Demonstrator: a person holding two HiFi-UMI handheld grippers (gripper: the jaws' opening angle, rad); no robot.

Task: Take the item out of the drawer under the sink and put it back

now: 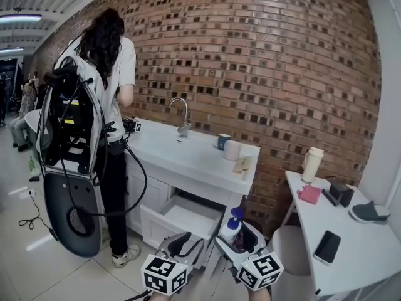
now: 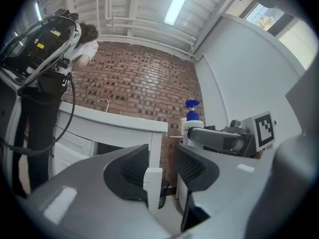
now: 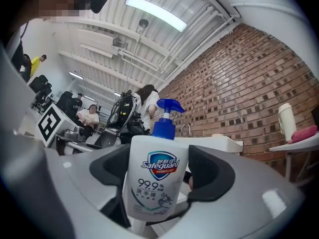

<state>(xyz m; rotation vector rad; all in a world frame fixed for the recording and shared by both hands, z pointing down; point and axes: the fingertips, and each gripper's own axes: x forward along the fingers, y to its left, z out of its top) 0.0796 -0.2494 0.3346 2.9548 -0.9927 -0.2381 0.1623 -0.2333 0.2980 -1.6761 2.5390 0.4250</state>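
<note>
Right up close, the right gripper (image 1: 238, 237) has its fingers (image 3: 212, 171) about halfway closed, one on each side of the soap bottle (image 3: 155, 178). It's a white pump bottle with a blue head. It stands upright in the grip, label facing the right gripper view, lifted in front of the cabinet and clear of the drawer.

Beside it, the left gripper (image 1: 180, 244) carries nothing: its fingers (image 2: 130, 171) stand apart with open air between them. Through that gap the left gripper view shows only the cabinet's white corner post, and off to the right the bottle's blue pump.

Just beyond both grippers, the drawer (image 1: 164, 226) under the sink is pulled out, its white inside open to the head view. The bottle hangs near the drawer's right front corner.

Above the drawer runs the white sink tabletop (image 1: 188, 162), with a curved faucet (image 1: 182, 115) at the back. A blue mug (image 1: 222, 141) and a pale cup (image 1: 232, 150) sit close together towards its right end.

At the left end a person (image 1: 116, 68) in a white top stands bent over the sink, back turned, wearing a backpack rig (image 1: 66, 118) with trailing black cables.

To the right, a separate white tabletop (image 1: 357, 249) holds a phone (image 1: 327, 247), a pink item (image 1: 309, 194) and a pale tumbler (image 1: 312, 164).

Behind it all rises the brick wall (image 1: 269, 55).
</note>
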